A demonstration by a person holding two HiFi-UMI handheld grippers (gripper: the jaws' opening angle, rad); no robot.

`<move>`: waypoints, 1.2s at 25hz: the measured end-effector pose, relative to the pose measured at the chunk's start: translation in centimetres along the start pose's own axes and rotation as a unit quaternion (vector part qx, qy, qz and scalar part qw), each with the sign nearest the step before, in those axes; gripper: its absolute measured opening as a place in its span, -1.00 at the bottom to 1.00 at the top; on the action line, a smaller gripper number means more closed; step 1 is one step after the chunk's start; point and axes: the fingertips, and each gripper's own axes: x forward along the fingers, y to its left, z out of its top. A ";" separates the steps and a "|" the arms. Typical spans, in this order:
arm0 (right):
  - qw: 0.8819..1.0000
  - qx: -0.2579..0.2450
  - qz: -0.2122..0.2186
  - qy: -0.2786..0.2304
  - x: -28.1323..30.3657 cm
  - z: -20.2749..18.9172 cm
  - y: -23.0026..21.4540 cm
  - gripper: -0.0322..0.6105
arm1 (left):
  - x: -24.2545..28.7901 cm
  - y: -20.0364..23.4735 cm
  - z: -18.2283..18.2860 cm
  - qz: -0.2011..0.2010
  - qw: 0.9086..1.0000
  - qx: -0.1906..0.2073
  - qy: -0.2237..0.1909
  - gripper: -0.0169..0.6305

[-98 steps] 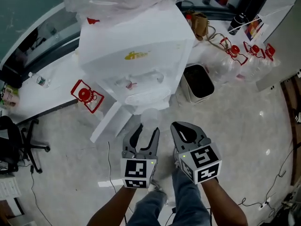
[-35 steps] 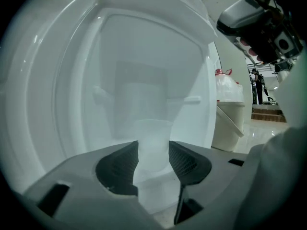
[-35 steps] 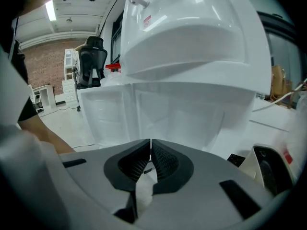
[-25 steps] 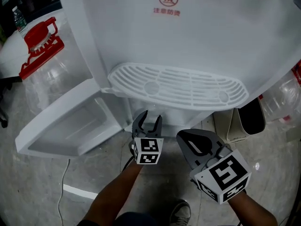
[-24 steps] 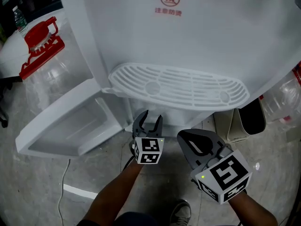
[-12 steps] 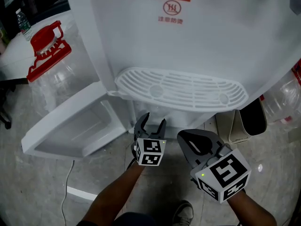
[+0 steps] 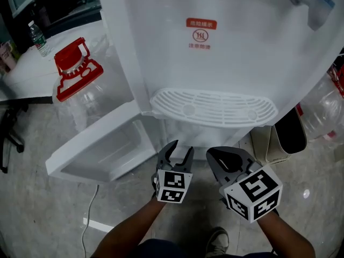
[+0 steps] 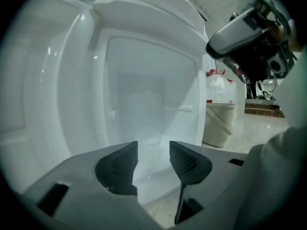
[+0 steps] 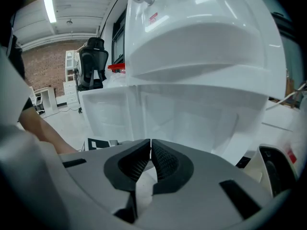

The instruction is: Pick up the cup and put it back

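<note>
A white water dispenser (image 7: pixel 226 63) stands before me with its lower cabinet door (image 7: pixel 102 149) swung open to the left. In the left gripper view a faint translucent cup (image 8: pixel 151 137) stands inside the cabinet, just beyond the jaws. The head view hides it under the drip tray (image 7: pixel 215 106). My left gripper (image 7: pixel 181 147) (image 8: pixel 153 146) points into the cabinet; its jaws stand apart and are closing, with nothing between the pads. My right gripper (image 7: pixel 214 152) (image 9: pixel 150 145) hovers beside it on the right, shut and empty.
A clear water jug with a red cap (image 7: pixel 75 69) stands left of the dispenser. A beige waste bin (image 7: pixel 287 133) (image 8: pixel 218 123) sits at its right. A small bottle (image 7: pixel 36 36) stands on a white table at far left. An office chair (image 9: pixel 93 61) stands further back.
Earlier the left gripper held a translucent cup out in front of the dispenser; now its jaws are empty. Over the last second both grippers drew back slightly from the cabinet.
</note>
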 end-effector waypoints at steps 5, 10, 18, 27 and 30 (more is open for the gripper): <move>1.000 -0.011 -0.003 0.003 -0.4 1.0 1.7 -0.83 | -3.7 0.8 4.5 -0.013 1.000 0.022 -0.017 -0.41; 1.000 -0.002 -0.001 -0.006 -1.0 2.4 3.4 -0.82 | -7.8 1.2 8.5 -0.023 0.999 0.029 -0.027 -0.52; 1.000 -0.009 -0.002 -0.029 -2.1 5.3 5.9 -0.82 | -13.6 -0.1 13.5 -0.048 0.997 0.022 -0.050 -0.66; 0.999 0.009 -0.004 -0.050 -4.3 5.4 7.2 -0.83 | -17.3 -1.6 15.5 -0.066 0.996 0.019 -0.057 -0.82; 0.998 0.014 -0.001 -0.059 -4.3 5.8 7.4 -0.82 | -17.6 -2.0 15.8 -0.068 0.996 0.021 -0.058 -0.87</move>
